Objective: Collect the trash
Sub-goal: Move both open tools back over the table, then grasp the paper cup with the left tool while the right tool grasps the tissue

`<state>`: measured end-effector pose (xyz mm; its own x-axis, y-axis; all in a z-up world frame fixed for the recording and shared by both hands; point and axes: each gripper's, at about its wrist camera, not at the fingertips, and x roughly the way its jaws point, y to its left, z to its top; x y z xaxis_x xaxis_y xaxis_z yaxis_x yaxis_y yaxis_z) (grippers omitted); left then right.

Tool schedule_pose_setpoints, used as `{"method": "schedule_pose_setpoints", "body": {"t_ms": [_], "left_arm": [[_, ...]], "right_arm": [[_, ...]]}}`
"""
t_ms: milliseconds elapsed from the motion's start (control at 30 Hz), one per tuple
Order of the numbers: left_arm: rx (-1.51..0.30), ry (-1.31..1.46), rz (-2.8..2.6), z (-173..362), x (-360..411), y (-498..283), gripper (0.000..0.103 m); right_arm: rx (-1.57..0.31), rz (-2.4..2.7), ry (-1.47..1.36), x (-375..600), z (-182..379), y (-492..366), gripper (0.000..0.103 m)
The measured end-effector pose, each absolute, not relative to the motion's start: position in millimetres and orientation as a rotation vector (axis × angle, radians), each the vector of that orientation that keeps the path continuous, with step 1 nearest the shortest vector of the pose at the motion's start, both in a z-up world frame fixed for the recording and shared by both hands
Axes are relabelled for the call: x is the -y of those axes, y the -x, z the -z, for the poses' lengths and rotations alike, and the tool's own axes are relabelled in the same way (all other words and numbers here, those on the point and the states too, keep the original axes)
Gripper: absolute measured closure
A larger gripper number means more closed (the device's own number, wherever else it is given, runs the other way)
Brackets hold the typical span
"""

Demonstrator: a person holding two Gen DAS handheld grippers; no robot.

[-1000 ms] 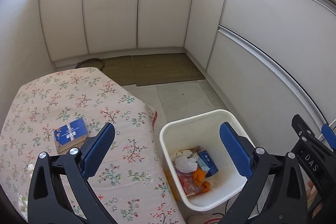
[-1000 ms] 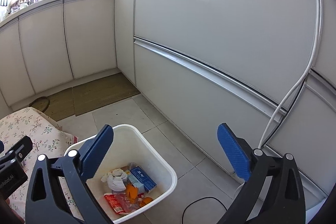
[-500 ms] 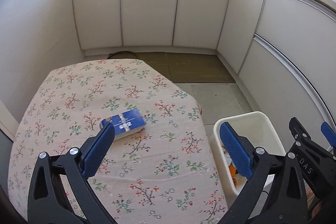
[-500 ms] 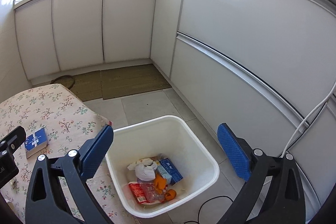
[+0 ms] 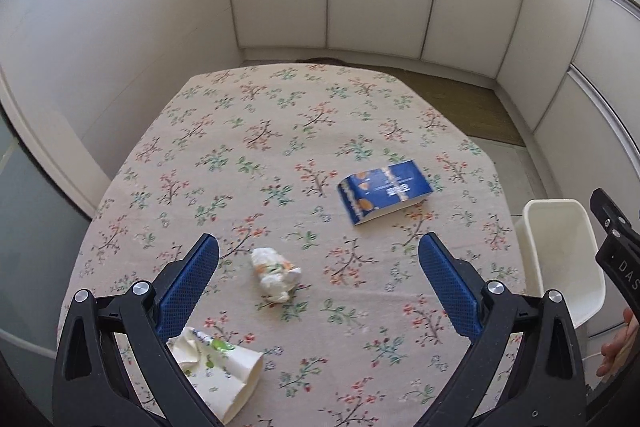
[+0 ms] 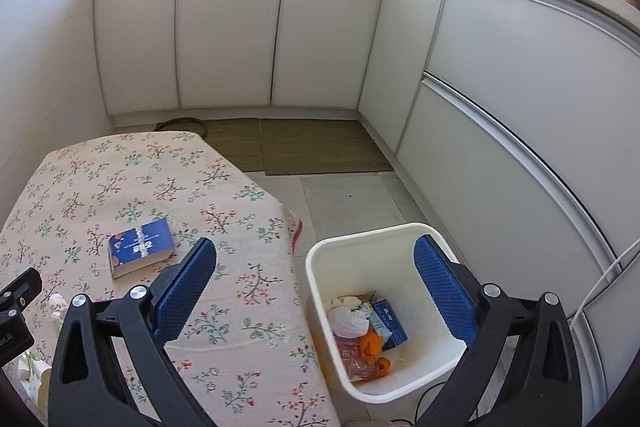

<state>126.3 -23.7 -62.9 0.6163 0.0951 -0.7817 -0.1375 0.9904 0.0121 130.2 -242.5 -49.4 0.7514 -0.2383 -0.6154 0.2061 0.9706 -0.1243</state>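
A blue snack box (image 5: 384, 194) lies on the floral tablecloth (image 5: 280, 131), ahead and slightly right of my open, empty left gripper (image 5: 318, 285). A crumpled wad of paper (image 5: 274, 273) sits between its fingertips' line, and a crushed paper cup (image 5: 218, 369) lies close under the left finger. The white bin (image 6: 384, 307) stands on the floor beside the table and holds several pieces of trash. My right gripper (image 6: 316, 291) hangs open and empty over the table's edge and the bin. The blue box (image 6: 140, 247) shows in that view too.
White cabinets (image 6: 224, 31) wrap around the back and right. Brown mats (image 6: 316, 145) lie on the tiled floor beyond the table. A white cable (image 6: 608, 269) hangs at the right. A hand (image 5: 618, 347) shows at the left view's right edge.
Both views have swung left, from the bin towards the table. The crumpled paper and crushed cup have come into the left view. Both grippers have stayed open.
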Motion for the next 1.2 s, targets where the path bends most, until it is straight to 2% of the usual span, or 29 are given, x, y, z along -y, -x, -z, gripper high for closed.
{"method": "schedule_pose_setpoints", "body": {"t_ms": [133,333,500,700,900,967,1067,1133,1200], "left_arm": [[-0.984,0.070,-0.195,76,-8,-118,0.007],[-1.145,0.255,-0.272,108,-61,-103,0.007],[-1.256,0.583,-0.314,140,-96,-84,0.007],[-1.278,1.008,-0.400,173,-124,-60,0.007],[-1.289,1.109,-0.387,184,-121,-57,0.007],[-1.289,1.092,-0.350,183,-118,-60,0.011],[-1.299,1.030,-0.312,184,-115,-64,0.026],[-1.302,1.010,-0.271,185,-114,-69,0.052],[-1.292,1.007,-0.214,184,-114,-73,0.061]], "right_arm": [[-0.727,0.173,0.061,215,55,-136,0.007],[-0.792,0.090,0.039,184,62,-144,0.007],[-0.808,0.037,0.042,161,63,-147,0.007],[-0.832,0.004,0.060,147,67,-150,0.007],[-0.865,-0.011,0.060,140,74,-155,0.007],[-0.874,-0.016,0.065,139,76,-157,0.007],[-0.894,-0.021,0.069,134,81,-160,0.007],[-0.912,-0.027,0.068,132,86,-163,0.007],[-0.932,-0.031,0.065,130,90,-165,0.007]]}}
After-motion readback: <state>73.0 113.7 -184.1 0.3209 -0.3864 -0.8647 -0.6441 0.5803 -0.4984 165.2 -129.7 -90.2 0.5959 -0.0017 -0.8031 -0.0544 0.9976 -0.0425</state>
